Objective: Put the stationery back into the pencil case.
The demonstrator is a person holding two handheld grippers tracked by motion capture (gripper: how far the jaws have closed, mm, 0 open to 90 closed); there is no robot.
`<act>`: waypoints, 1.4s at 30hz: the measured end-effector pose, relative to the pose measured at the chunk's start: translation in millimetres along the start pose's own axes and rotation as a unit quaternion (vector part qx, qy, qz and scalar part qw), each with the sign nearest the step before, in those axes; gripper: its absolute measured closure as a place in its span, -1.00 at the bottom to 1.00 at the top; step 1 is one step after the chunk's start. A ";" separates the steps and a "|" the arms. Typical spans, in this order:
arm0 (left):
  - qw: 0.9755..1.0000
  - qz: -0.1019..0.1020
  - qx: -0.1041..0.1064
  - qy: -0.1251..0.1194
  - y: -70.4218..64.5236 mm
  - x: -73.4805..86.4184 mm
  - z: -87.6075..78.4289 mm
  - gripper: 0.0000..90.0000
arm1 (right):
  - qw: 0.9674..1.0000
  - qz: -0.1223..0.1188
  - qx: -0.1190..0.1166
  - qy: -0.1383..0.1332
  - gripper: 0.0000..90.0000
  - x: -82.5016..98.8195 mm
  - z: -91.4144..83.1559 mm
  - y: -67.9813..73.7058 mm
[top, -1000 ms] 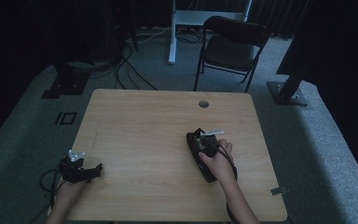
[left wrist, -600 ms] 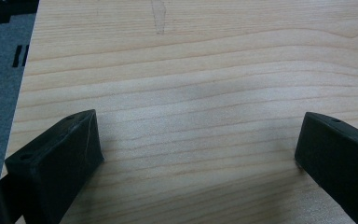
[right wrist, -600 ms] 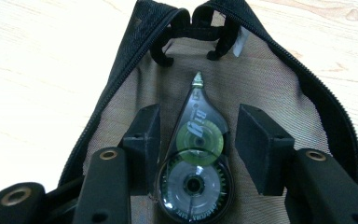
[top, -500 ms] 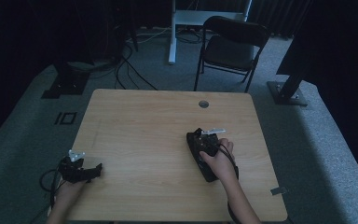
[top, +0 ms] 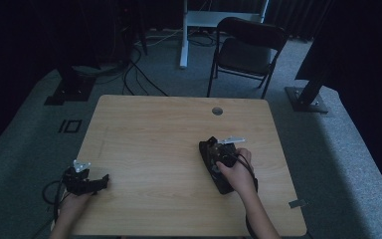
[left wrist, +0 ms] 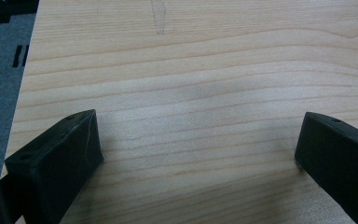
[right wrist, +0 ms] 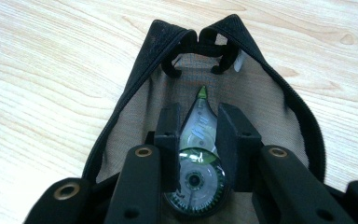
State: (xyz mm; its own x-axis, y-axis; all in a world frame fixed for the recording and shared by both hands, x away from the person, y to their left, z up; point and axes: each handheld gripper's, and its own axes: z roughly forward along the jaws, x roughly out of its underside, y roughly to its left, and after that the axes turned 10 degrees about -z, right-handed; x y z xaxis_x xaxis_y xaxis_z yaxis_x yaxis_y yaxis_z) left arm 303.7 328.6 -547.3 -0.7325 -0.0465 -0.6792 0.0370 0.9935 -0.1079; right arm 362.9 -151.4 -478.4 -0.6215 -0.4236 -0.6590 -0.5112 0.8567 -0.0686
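Now right hand (top: 235, 172) low, jaws gripping correction tape (right wrist: 196, 161)

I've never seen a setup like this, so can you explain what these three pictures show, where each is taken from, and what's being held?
A person sits at a light wooden table with a hand-held two-jaw black gripper in each hand. The high view looks down from above. The other two come from cameras riding on each gripper. The left gripper hovers over bare wood at the table's left edge, jaws wide apart. The right gripper has just been closing and now clamps a clear, green-tipped correction tape dispenser inside an open black zip pouch with grey lining lying on the table.
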 end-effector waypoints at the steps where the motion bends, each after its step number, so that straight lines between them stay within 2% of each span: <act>1: 1.000 0.000 0.000 0.000 0.0 0.0 0.0 -0.99 | 1.000 0.001 -0.002 -0.003 0.57 0.1 -1.9 -0.4; 21: 1.000 0.000 0.000 0.000 0.0 0.0 0.0 -0.99 | 0.998 -0.009 0.002 -0.058 0.57 -6.2 -49.8 -3.3; 31: 1.000 0.000 0.000 0.000 0.0 0.0 0.0 -0.99 | 0.995 0.005 0.008 -0.095 0.57 0.0 -66.9 -15.3; 36: 1.000 0.000 0.000 0.000 0.0 0.0 0.0 -0.99 | 0.993 0.009 0.026 -0.115 0.56 7.5 -77.3 -26.4; 42: 1.000 0.000 0.000 0.000 0.0 0.0 0.0 -0.99 | 0.990 0.024 0.044 -0.135 0.53 20.5 -79.2 -40.9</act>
State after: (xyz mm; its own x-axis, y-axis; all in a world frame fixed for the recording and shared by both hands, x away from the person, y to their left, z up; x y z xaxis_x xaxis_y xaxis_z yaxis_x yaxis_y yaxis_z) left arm 303.7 328.6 -547.3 -0.7324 -0.0466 -0.6793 0.0369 0.9935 -0.1079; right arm 324.1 -218.4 -429.7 -0.4568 -0.2978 -0.8382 -0.4242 0.9012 -0.0890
